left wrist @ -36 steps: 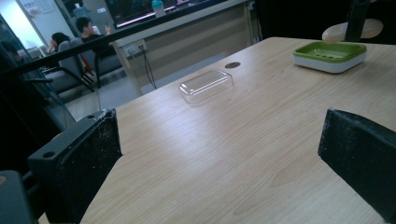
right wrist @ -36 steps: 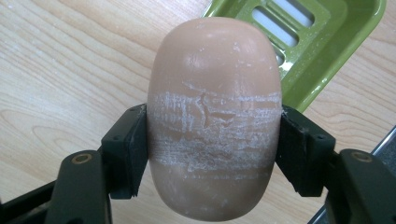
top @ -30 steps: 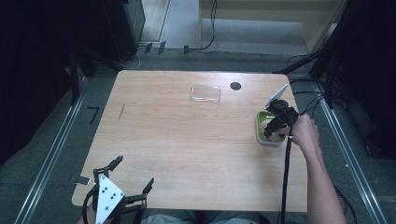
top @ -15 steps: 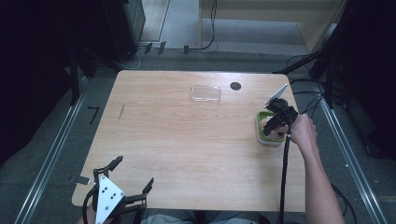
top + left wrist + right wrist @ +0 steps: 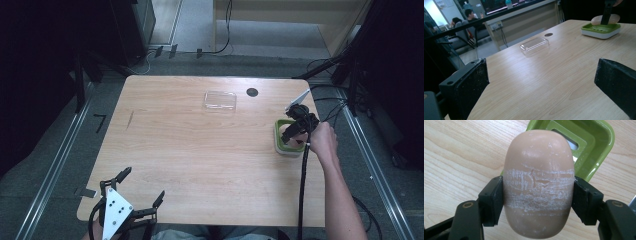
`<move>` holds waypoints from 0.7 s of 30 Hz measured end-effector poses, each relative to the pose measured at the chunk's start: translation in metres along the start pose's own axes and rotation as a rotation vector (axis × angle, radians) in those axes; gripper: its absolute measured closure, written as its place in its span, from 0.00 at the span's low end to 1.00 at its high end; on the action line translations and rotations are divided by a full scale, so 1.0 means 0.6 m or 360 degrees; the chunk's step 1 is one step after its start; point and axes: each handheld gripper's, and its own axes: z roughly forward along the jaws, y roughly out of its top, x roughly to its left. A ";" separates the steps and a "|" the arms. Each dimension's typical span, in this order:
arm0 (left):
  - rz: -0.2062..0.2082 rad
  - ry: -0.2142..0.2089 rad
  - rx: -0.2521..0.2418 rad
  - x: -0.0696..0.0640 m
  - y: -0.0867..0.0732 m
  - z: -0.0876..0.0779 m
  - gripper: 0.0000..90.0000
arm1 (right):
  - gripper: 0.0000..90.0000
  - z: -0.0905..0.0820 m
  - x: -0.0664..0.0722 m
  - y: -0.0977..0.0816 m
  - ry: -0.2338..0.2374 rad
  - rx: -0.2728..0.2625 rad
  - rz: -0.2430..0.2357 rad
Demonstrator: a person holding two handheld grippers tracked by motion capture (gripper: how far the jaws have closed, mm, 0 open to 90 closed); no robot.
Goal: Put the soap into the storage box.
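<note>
- Nearest the person, at about 7 o'clock on the table (image 5: 200,165), sits the left gripper (image 5: 131,192). Its jaws stand wide apart with nothing between them, just bare wood. Looks like it's parked there to stay out of the way until it's needed.
- Over at 3 o'clock, the right gripper (image 5: 537,195) has its jaws clamped across the middle of a bar of soap (image 5: 538,182), one pad on each long side. Gripping the waist like that probably keeps a rounded, slippery bar from squirting out.
- The soap hangs just above the green soap dish (image 5: 280,131) by the right edge, so my guess is it's either going in or coming out. Can't tell if it touches the dish.
- Farther off, around 12 o'clock, a clear plastic lid (image 5: 220,99) lies flat by itself, well apart from the dish. Probably the dish's cover, set aside so the dish is open.
- Just past it at 1 o'clock there's a small dark round hole (image 5: 252,92) in the tabletop.
- Count: two grippers, one soap, one dish, one lid, one hole.
</note>
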 end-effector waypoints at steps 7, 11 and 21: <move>-0.0003 -0.0001 -0.0007 0.000 0.000 0.000 0.00 | 0.37 0.008 -0.006 0.003 0.0006 -0.0012 0.0039; -0.0002 0.0000 -0.0005 0.001 0.000 0.000 0.00 | 0.37 0.012 -0.011 0.004 0.0003 -0.0023 0.0059; -0.0003 -0.0001 -0.0006 0.000 0.000 0.000 0.00 | 0.37 0.026 -0.021 0.005 0.0013 -0.0055 0.0178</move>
